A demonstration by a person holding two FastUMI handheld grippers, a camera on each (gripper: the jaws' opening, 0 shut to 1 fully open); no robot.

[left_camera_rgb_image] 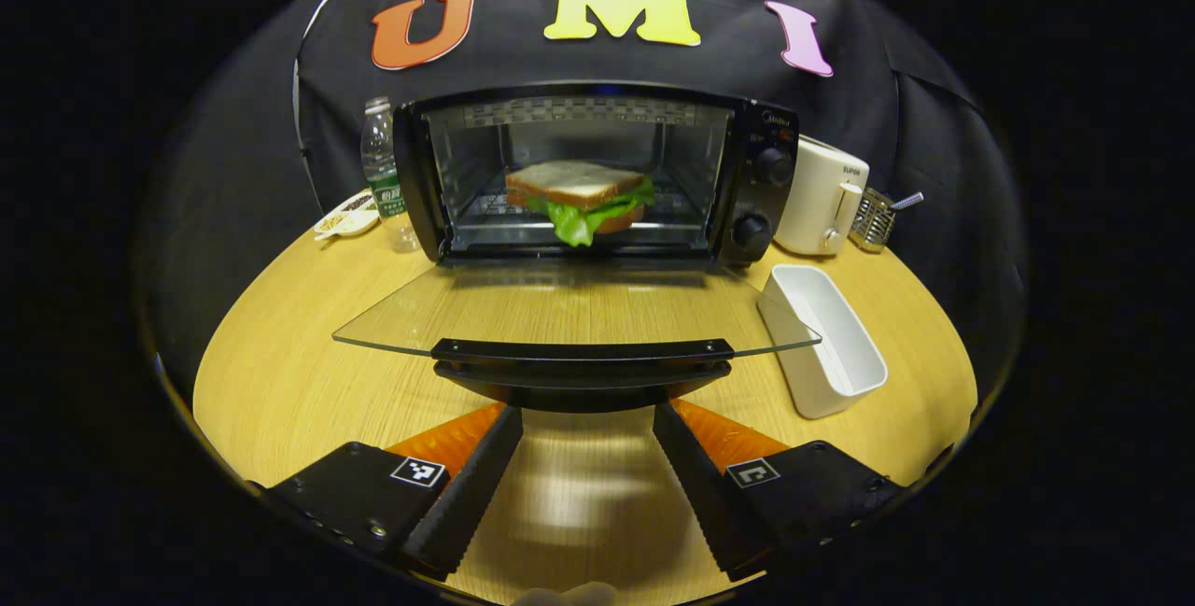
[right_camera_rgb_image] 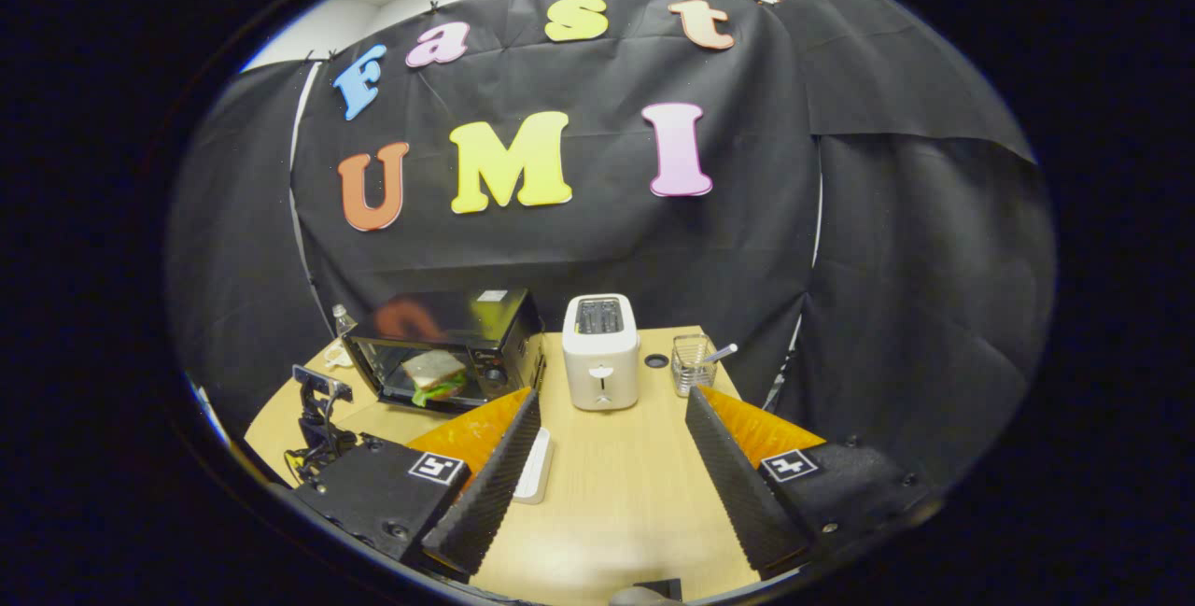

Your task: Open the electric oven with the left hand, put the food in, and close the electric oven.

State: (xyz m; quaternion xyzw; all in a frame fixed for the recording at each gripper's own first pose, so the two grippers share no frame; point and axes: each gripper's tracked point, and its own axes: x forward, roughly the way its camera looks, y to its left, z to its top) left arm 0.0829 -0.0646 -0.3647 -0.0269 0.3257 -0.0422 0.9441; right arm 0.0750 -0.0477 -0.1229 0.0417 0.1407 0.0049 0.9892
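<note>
At centre frame in the left gripper view, a black oven (left_camera_rgb_image: 597, 176) stands open, its glass door (left_camera_rgb_image: 574, 312) lying flat — a sandwich (left_camera_rgb_image: 583, 200) with ruffled lettuce sits on the rack inside. Below, the left gripper (left_camera_rgb_image: 583, 457) has its ridged jaws apart, empty, over a pale wood-grain table (left_camera_rgb_image: 280, 373). Right of the door lies a white oblong tray (left_camera_rgb_image: 826, 345). In the right gripper view, the right gripper (right_camera_rgb_image: 607, 485) is spread wide before a white toaster (right_camera_rgb_image: 601, 352).
</note>
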